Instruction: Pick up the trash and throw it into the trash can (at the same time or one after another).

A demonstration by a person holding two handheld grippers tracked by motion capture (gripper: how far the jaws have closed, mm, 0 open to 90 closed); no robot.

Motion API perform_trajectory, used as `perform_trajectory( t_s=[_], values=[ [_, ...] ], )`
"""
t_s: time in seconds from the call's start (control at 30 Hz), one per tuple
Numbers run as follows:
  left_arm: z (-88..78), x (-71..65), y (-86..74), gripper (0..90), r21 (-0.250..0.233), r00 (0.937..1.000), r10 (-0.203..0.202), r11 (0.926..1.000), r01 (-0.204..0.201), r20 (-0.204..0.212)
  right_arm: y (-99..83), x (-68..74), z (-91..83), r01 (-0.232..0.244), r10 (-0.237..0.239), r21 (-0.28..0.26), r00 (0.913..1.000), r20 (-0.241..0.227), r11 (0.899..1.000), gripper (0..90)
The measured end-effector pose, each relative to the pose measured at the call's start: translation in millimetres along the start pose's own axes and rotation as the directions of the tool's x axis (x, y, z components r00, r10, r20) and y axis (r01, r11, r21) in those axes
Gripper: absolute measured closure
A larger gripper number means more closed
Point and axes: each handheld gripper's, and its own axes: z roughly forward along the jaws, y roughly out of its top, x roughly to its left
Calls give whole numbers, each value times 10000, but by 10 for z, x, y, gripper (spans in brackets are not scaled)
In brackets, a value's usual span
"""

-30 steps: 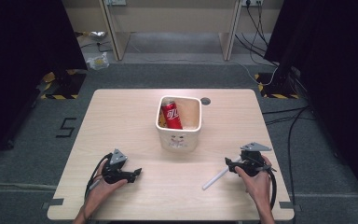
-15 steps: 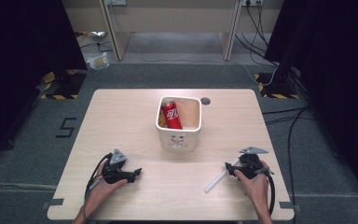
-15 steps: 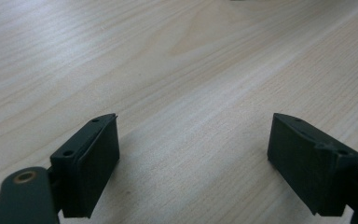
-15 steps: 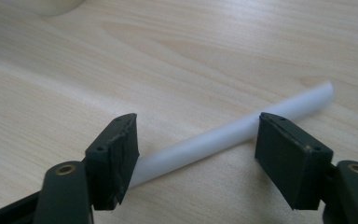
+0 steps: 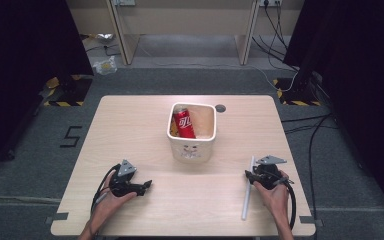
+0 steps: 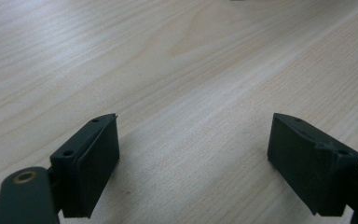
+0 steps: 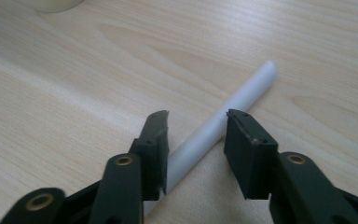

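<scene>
Pale wood table (image 5: 130, 125) carries 1 cream bin (image 5: 192, 145) at centre-far, with 1 red can (image 5: 184, 124) leaning inside it; 1 small dark hole (image 5: 220, 108) sits just beside its far right corner. Bin stands well apart from both grippers, nothing blocks them. White tube (image 7: 223, 119): plain, smooth, round, long, lying flat at near right. Right gripper (image 7: 196, 128) straddles it, jaws have just been closing, left pad touching, right pad seems just short of it. Left gripper (image 6: 193, 140) rests near left, jaws wide apart, holding nothing.
</scene>
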Motion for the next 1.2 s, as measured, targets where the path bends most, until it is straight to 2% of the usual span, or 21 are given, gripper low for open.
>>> perform_trajectory(
  t_s=[0.2, 0.27, 0.3, 0.37, 0.4, 0.57, 0.83, 1.07, 1.2],
  values=[
    [0, 0, 0, 157, 2, 10000, 1, 10000, -1, 1, 37, -28, 56, 103, -108, -185, 9994, -314, 9998, 709],
    [0, 0, 0, 156, 0, 10000, 1, 10000, -1, 0, 46, -32, 53, 182, -185, -103, 9994, -308, 9998, 696],
    [0, 0, 0, 156, -1, 10000, 1, 10000, -1, 0, 48, -12, 35, 166, -165, 9, 9998, -144, 9999, 650],
    [0, 0, 0, 156, -1, 10000, 0, 10000, 0, 1, 44, 1, 22, 284, -284, 109, 9996, -25, 9995, 627],
    [0, 0, 0, 157, 0, 10000, 1, 10000, -1, 0, 27, 30, -13, 186, -187, 194, 9998, 20, 9996, 611],
    [0, 0, 0, 157, 1, 10000, 0, 10000, 0, 1, -3, 51, -56, 100, -103, 424, 9999, 58, 9991, 623],
    [0, 0, 0, 157, 0, 10000, 2, 10000, -2, 0, -48, 21, -59, -119, 122, 89, 9995, -306, 9999, 787],
    [0, 0, 0, 156, 1, 10000, 0, 10000, 0, 1, -41, 6, -44, -20, 16, -140, 9996, -280, 9999, 797],
    [0, 0, 0, 156, 2, 10000, 2, 10000, -2, 3, 13, 5, -114, 14, -26, -526, 9997, -242, 9986, 797]
  ],
)
